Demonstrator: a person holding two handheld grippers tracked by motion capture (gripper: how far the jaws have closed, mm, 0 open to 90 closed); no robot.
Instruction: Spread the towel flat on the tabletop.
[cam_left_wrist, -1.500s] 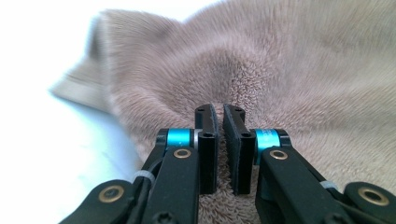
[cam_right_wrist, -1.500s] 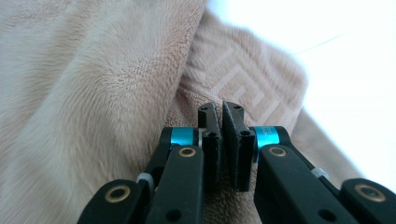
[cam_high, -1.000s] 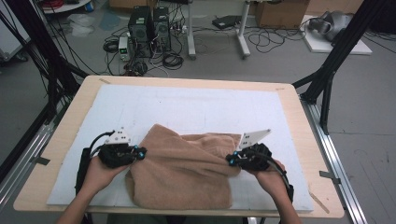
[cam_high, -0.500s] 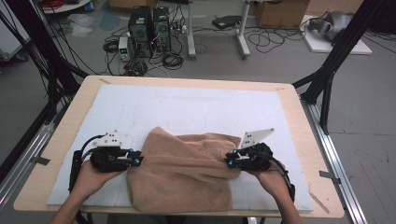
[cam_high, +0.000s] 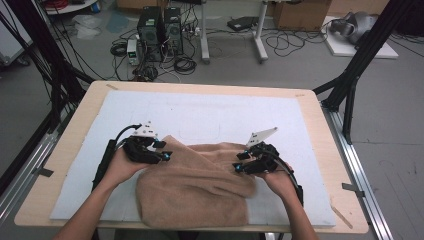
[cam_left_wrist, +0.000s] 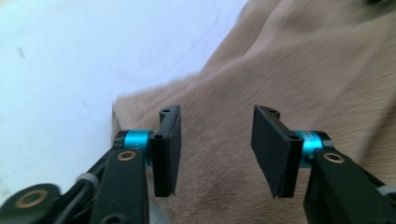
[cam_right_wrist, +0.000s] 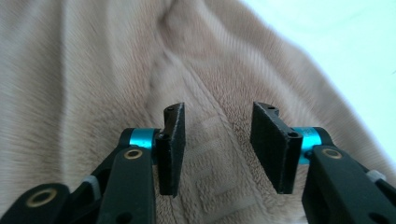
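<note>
A tan towel lies folded and rumpled on the white mat, near the table's front edge. My left gripper hovers over the towel's upper left corner. Its jaws have just been opening and stand apart in the left gripper view, where the left gripper has only the towel beneath it and nothing pinched. My right gripper is over the towel's right edge. Its jaws have also just been opening. In the right gripper view the right gripper stands open above a woven band of the towel.
The wooden table has a bare rim around the mat. Black frame legs stand at the far right corner and more at the far left. Computer towers and cables lie on the floor beyond the table.
Both grippers were shut at the towel's sides and now have their jaws apart. The left one has moved right and away from me onto the towel's corner. The right one shifted slightly left.
</note>
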